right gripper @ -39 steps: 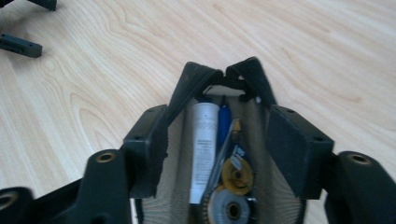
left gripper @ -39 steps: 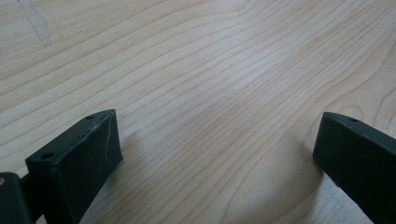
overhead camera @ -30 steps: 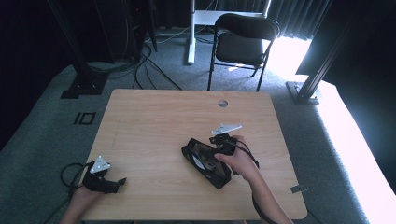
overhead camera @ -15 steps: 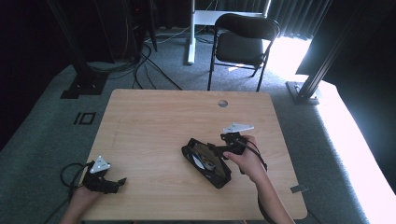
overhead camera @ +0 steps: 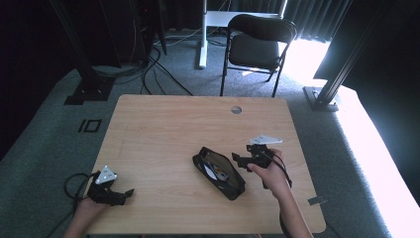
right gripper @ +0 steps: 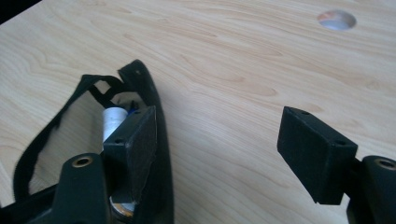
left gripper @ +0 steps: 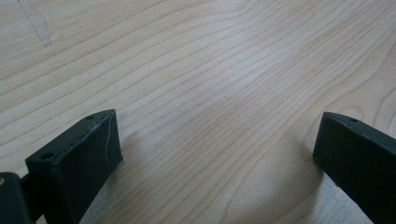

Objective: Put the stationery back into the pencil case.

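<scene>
While your right hand-held gripper (overhead camera: pixel 239 159) sits at the pouch's (overhead camera: pixel 218 172) three o'clock in the high view, your left one (overhead camera: pixel 128 192) rests open and empty at the worktop's (overhead camera: pixel 163 129) seven o'clock. Its own view shows bare wood between the jaws. Your right view has jaws that have just been opening, one inside the pouch (right gripper: pixel 154 140) rim: likely widening it, so spread gently next.
</scene>
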The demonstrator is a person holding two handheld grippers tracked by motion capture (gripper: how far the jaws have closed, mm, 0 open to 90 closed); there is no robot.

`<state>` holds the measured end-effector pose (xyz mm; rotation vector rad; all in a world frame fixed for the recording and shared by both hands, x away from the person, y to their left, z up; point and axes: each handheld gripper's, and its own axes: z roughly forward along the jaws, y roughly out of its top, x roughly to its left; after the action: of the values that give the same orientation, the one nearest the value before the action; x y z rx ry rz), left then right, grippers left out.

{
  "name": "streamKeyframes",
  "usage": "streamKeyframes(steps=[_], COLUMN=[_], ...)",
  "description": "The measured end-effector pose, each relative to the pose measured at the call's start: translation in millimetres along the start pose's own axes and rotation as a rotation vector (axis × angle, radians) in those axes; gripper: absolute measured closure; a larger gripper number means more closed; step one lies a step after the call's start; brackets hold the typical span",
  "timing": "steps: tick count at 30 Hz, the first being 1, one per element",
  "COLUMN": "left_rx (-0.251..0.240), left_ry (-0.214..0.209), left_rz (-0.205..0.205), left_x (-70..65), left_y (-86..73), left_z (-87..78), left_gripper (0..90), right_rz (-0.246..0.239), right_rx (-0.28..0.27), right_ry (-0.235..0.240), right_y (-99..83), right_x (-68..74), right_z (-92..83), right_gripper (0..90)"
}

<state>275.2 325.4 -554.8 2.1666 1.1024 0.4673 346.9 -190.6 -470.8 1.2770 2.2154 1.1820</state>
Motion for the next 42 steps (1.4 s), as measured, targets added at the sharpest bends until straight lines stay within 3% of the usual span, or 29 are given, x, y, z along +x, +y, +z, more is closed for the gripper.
streamKeyframes(steps=[8,18,35,42], left_rx=[0.000,0.000,-0.002,-0.002], left_ry=[0.000,0.000,0.000,0.000], left_rz=[0.000,0.000,0.000,0.000], left_x=[0.0,0.0,0.0,0.0], left_y=[0.0,0.0,-0.1,-0.1], left_z=[0.0,0.0,0.1,0.2], left_gripper=[1.2,1.2,1.2,1.2], right_rz=[0.052,0.102,0.155,0.180], right_rx=[0.010,0.040,0.075,0.073], right_ry=[-0.075,-0.149,-0.215,-0.297], right_y=[-23.6,-52.4,-86.0,-100.7], right_x=[-23.3,-41.9,-57.1,-64.4], right_z=[-4.9,-6.2,-9.8,-15.5], right_gripper=[27.7,27.0,22.5,21.0])
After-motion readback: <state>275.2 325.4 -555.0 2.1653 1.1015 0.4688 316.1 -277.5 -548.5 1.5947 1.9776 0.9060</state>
